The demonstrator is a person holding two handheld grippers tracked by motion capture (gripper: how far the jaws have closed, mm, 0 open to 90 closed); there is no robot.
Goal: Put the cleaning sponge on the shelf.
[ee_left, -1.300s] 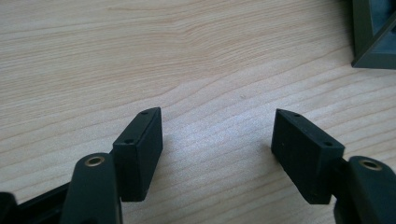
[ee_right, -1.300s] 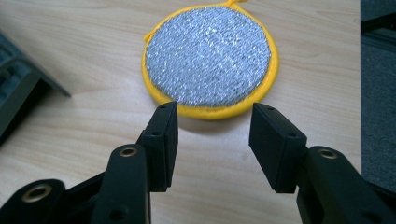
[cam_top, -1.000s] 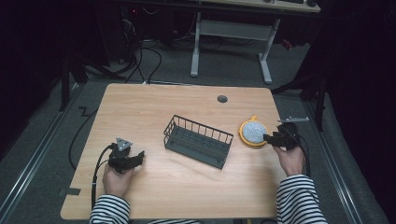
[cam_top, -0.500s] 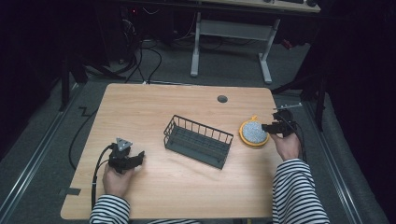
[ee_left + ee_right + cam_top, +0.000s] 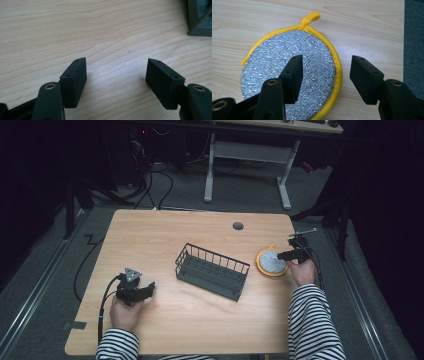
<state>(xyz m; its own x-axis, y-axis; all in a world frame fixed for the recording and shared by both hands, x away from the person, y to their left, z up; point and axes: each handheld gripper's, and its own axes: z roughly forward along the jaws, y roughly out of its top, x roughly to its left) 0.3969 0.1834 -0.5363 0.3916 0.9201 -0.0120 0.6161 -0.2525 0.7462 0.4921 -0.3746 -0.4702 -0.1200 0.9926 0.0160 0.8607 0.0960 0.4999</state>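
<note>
Scourer (image 5: 292, 72) rim sits between opening right gripper (image 5: 325, 75) jaws.

place: lab or office | cues: wooden table (image 5: 165, 235), cables (image 5: 150, 185), grey carpet (image 5: 240, 195), dark surround

Silver scrub pad (image 5: 287, 75), yellow-edged; striped sleeves (image 5: 312, 320)
</note>
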